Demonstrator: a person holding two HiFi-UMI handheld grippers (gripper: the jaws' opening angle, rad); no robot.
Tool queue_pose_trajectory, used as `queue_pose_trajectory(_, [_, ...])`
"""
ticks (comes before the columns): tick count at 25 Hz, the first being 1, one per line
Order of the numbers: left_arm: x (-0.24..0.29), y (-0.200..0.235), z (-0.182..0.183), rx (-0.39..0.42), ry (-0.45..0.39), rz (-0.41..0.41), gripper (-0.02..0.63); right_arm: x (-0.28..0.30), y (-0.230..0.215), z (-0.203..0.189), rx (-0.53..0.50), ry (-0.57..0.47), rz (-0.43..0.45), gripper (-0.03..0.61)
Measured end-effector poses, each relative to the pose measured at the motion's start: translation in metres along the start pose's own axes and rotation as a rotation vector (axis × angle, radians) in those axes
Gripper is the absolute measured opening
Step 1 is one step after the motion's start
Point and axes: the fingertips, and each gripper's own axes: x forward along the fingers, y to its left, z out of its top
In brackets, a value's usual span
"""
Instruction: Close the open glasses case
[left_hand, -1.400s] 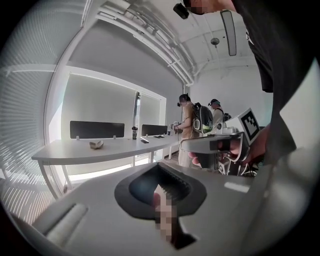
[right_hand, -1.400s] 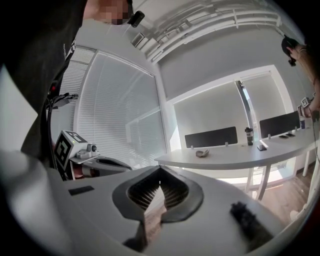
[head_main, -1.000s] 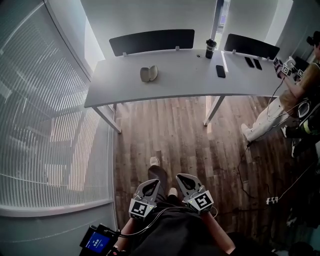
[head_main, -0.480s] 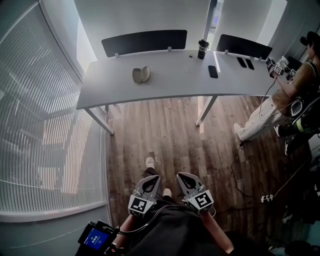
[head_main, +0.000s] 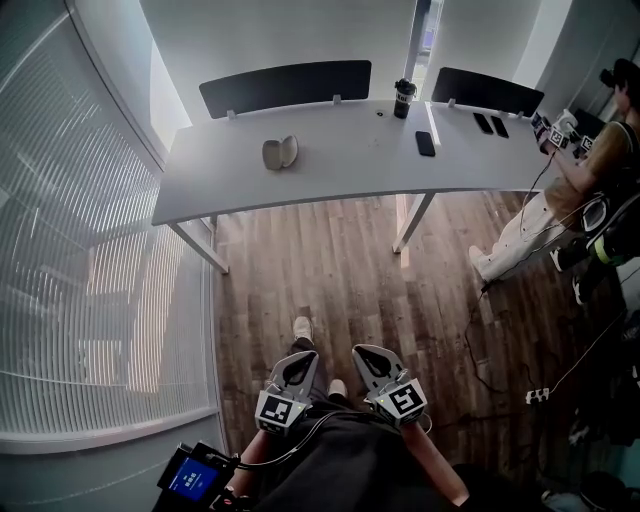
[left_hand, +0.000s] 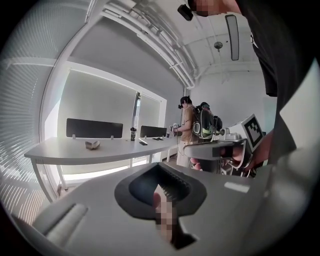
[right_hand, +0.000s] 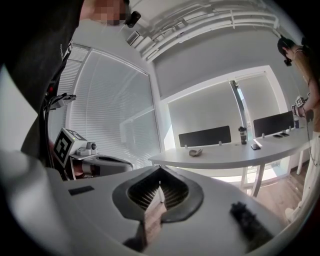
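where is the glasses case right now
In the head view the glasses case lies open on the white desk, toward its left end, well left of the black phone.

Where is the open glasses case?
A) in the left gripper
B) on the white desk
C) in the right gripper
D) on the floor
B: the glasses case lies open on the white desk, far across the floor from the left gripper and right gripper, both shut and empty.
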Motion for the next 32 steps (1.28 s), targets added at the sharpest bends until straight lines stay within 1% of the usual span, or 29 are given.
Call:
queue_pose_trajectory(3, [0.005, -0.001, 0.013, -0.015, -0.002, 0.002, 0.006, 0.001, -0.006, 0.007, 0.021, 0.0, -0.018, -0.002])
queue_pose_trajectory(6, [0.008, 0.002, 0.014, -0.009, -0.01, -0.001, 0.006, 0.002, -0.011, 0.011, 0.037, 0.023, -0.045, -0.002])
queue_pose_trajectory(8, [0.011, 0.004, 0.015, -0.019, -0.008, -0.001, 0.006, 0.004, -0.012, 0.008, 0.016, 0.013, -0.027, -0.002])
queue_pose_trajectory(10, [0.015, 0.008, 0.011, 0.0, -0.013, -0.004, 0.006, 0.006, -0.015, 0.007, 0.006, 0.011, -0.022, -0.002])
queue_pose_trajectory(13, [0.018, 0.008, 0.02, -0.025, -0.005, -0.007, 0.006, 0.009, -0.02, 0.012, 0.019, -0.001, -0.031, -0.002])
queue_pose_trajectory(16, [0.024, 0.015, 0.017, -0.003, -0.008, -0.007, 0.006, 0.013, -0.026, 0.011, 0.035, 0.005, -0.039, -0.002])
queue_pose_trajectory(18, [0.029, 0.016, 0.025, -0.017, -0.01, -0.006, 0.008, 0.015, -0.032, 0.008, 0.033, 0.006, -0.037, -0.002])
queue_pose_trajectory(22, [0.039, 0.026, 0.023, -0.009, -0.003, -0.011, 0.008, 0.024, -0.041, 0.022, 0.022, 0.007, -0.043, -0.002])
queue_pose_trajectory(24, [0.042, 0.031, 0.03, -0.021, -0.005, -0.004, 0.008, 0.031, -0.045, 0.028, 0.028, 0.013, -0.048, -0.002])
queue_pose_trajectory(26, [0.046, 0.038, 0.033, -0.01, -0.006, 0.001, 0.006, 0.038, -0.047, 0.029, 0.018, 0.019, -0.034, -0.002])
queue_pose_trajectory(29, [0.05, 0.044, 0.047, 0.022, -0.011, 0.008, 0.008, 0.051, -0.048, 0.032, 0.0, 0.017, 0.003, -0.002])
queue_pose_trajectory(32, [0.056, 0.056, 0.043, 0.044, -0.001, 0.008, 0.006, 0.065, -0.053, 0.038, -0.002, 0.02, 0.009, -0.002])
